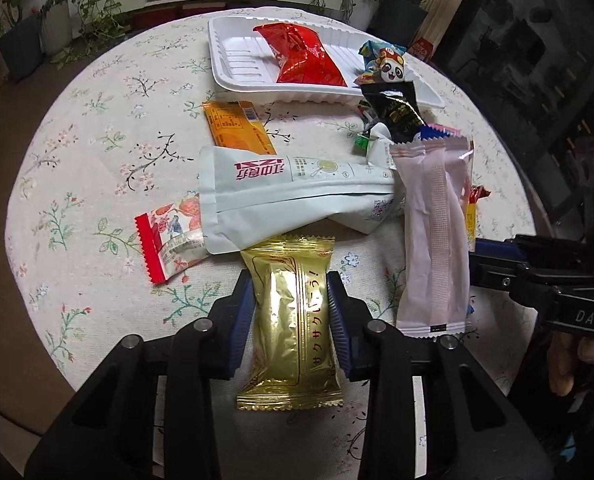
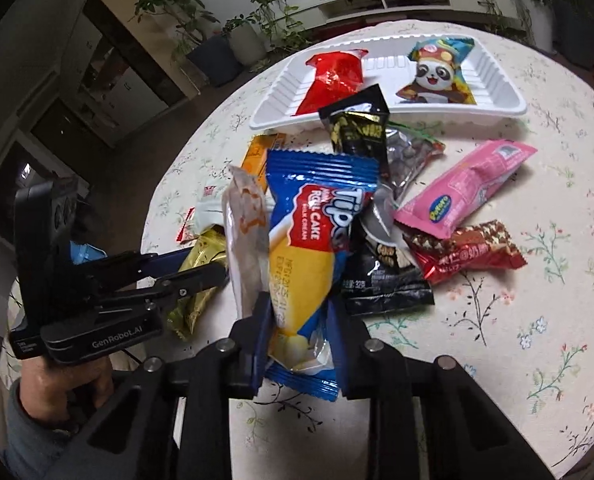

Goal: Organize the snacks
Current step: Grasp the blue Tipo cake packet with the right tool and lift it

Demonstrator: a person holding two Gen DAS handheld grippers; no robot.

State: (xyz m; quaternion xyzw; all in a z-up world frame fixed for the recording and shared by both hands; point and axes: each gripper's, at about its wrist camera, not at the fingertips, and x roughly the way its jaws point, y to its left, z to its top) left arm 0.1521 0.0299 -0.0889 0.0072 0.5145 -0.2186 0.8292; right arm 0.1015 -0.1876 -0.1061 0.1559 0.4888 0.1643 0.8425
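Only the red packet (image 2: 333, 80) and panda packet (image 2: 437, 76) lie in the white tray (image 2: 501, 114) at the frame's top, while the left gripper (image 1: 291, 320) clamps a gold packet (image 1: 291, 320), the right gripper (image 2: 301, 332) clamps a blue roll-cake packet (image 2: 317, 240), and many snacks remain scattered mid-frame on the desk (image 2: 537, 320).

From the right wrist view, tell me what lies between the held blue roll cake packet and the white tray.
A black snack packet stands between the blue roll cake packet and the white tray, overlapping the tray's near rim.
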